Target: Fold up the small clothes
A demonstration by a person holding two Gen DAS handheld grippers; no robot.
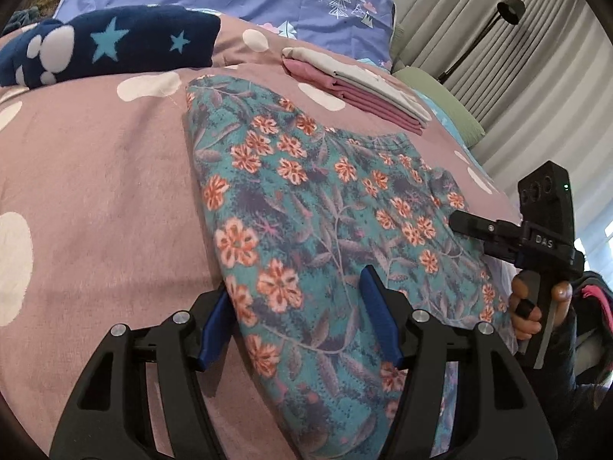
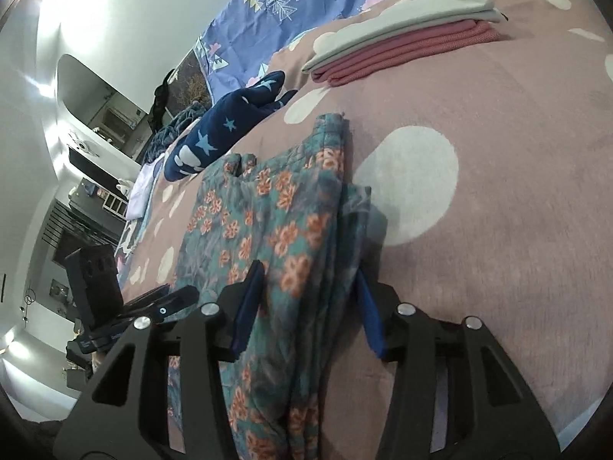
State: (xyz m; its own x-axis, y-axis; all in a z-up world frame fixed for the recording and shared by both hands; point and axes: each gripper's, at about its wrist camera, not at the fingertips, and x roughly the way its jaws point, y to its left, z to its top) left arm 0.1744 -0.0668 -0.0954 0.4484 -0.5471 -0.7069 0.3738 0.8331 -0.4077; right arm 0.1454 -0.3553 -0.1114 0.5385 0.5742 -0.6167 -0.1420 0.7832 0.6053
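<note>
A floral garment, teal with orange flowers, is seen spread on a pink bedcover with white spots, and it already appears to be folded lengthwise into a long strip.

Taken from the left: the left gripper is held with its jaws apart, straddling the near left edge of the garment. The left blue pad lies just outside the folded edge, the right pad over the printed cloth; no pinch on the fabric can be made out. Ahead of this gripper and to its left a navy fleece with stars is piled, and ahead to its right a stack of folded pink and grey clothes rests well apart from the garment.

In the right wrist view, the right gripper is likewise seen parted, with the layered right edge of the garment passing between its pads. The pads do not seem pressed home, so nothing is judged to be gripped yet.

The cloth is judged to be light, soft and limp, a thin knit that will sag and slide over itself when lifted. A hold is best taken at the near corners, through all layers at once, close to the folded edges, so that the layers are not separated. Little force should be needed, but a shallow pinch could let the lower layers slip out.
</note>
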